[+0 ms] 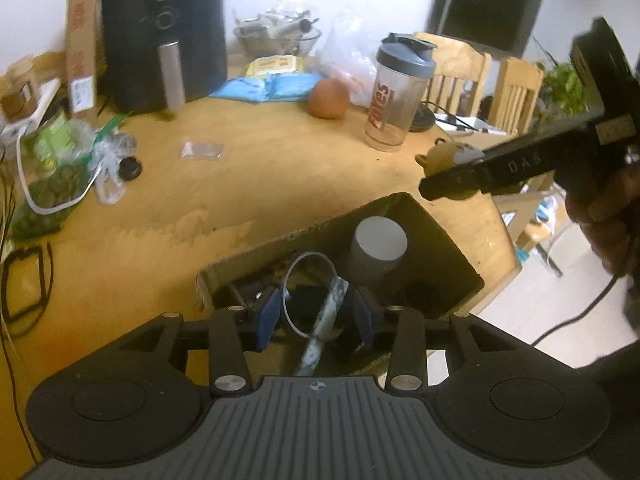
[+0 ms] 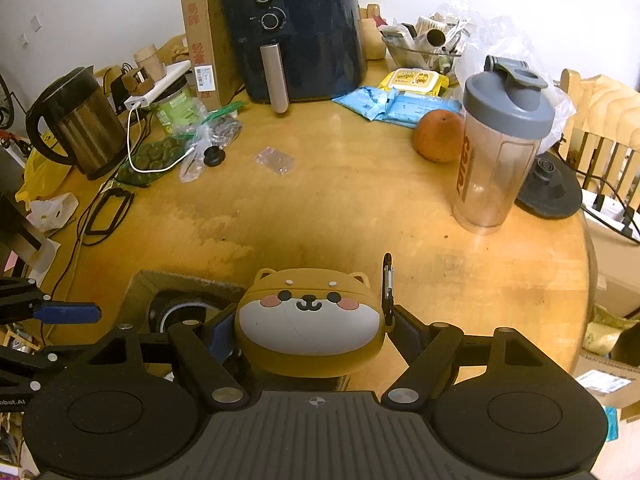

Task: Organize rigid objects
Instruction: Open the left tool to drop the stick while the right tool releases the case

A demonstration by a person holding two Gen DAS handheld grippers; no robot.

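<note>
- Cluttered wooden bench (image 2: 320,208), cardboard box (image 1: 444,232) at near edge
- Left tongs (image 1: 318,312) released over box, grey stick (image 1: 326,320) loose between pads
- Right tongs (image 2: 310,332) clenched on dog-face case (image 2: 308,320), just right of box
- Rubbery, light, probably grippy; best held across its sides

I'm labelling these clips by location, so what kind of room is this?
Most likely a home kitchen or dining area: a round wooden table carries an air fryer, an electric kettle and a shaker bottle, with wooden chairs beside it.
</note>
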